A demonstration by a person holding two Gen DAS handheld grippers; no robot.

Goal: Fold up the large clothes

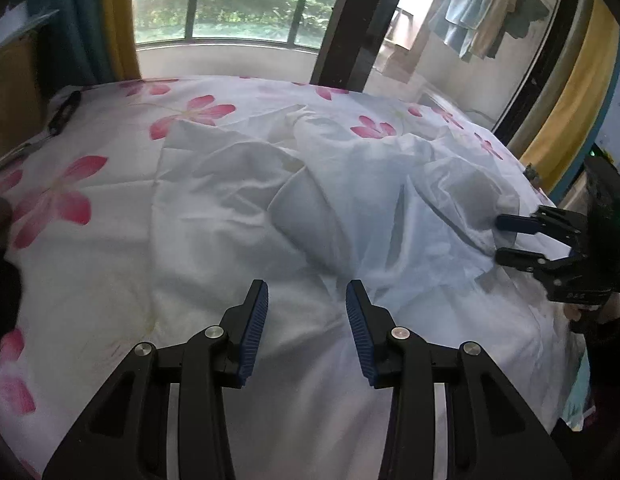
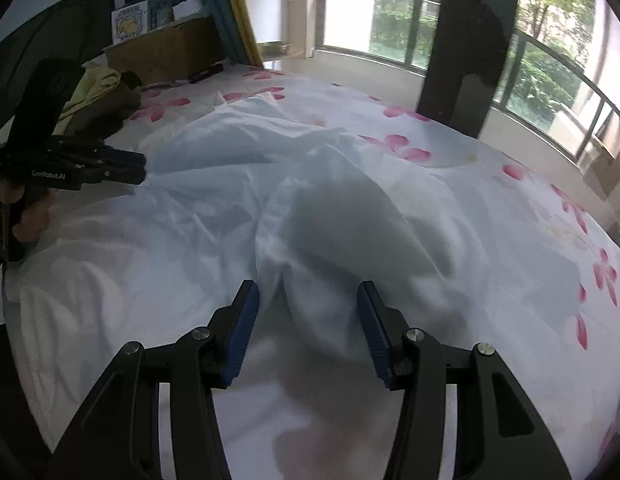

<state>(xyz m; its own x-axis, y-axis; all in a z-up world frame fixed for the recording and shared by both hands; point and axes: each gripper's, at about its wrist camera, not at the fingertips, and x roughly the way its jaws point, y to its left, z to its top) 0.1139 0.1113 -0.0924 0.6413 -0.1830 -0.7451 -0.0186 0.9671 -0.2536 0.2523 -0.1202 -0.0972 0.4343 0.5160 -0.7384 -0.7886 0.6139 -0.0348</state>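
Observation:
A large white garment (image 1: 350,200) lies crumpled in folds on a bed whose sheet (image 1: 109,208) is white with pink flowers. My left gripper (image 1: 307,292) hovers over the garment's near edge, jaws open, with only flat cloth below them. In the right wrist view my right gripper (image 2: 307,292) is open too. A raised fold of the garment (image 2: 330,232) runs in between its blue pads (image 2: 241,328), which do not pinch it. From the left wrist view the right gripper (image 1: 497,239) sits at the garment's right edge. The left gripper (image 2: 143,168) shows at the far left, held by a hand.
A cardboard box (image 2: 165,52) and a heap of olive and yellow clothes (image 2: 105,96) sit at the bed's far corner. A black object (image 1: 65,112) lies on the sheet. A dark pillar (image 2: 466,40), yellow and teal curtains (image 1: 117,20) and a railed window stand behind the bed.

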